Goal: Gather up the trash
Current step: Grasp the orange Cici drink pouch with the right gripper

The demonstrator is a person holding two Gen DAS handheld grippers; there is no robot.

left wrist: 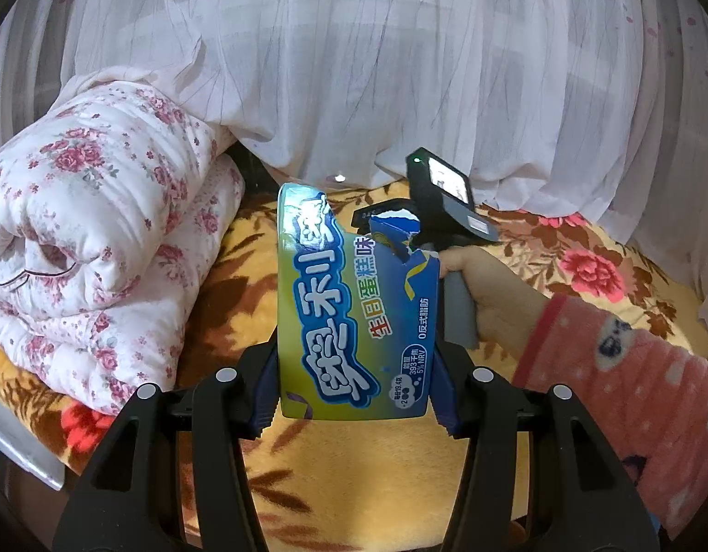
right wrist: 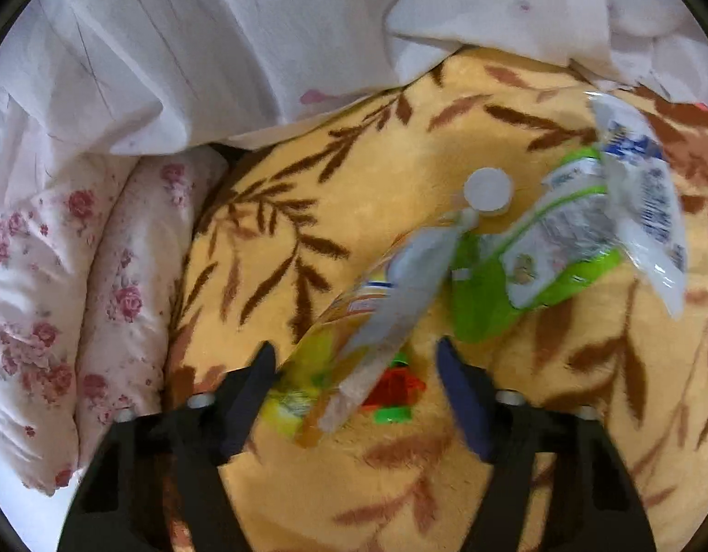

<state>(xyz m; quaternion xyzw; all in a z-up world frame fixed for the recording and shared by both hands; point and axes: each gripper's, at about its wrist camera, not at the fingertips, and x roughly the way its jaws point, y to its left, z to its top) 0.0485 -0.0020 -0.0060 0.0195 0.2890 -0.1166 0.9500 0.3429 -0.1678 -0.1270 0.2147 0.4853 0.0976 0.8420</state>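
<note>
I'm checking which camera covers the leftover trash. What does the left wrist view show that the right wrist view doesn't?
Left wrist only: the left tool clamping a torn snack box, plus a hand.
Right wrist only: the right tool over a plastic bottle, a green packet and a white wrapper.
Both: yellow blanket and floral quilt.

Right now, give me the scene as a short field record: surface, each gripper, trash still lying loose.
surface: yellow blanket with brown leaf print, on a bed
left gripper: shut on a torn blue-green snack box, held upright
right gripper: open, above a plastic bottle; pads not touching it
loose trash: green wrapper, clear bag, white cap
other: folded floral quilt at the left, white curtain behind
image note: right wrist view blurred
</note>
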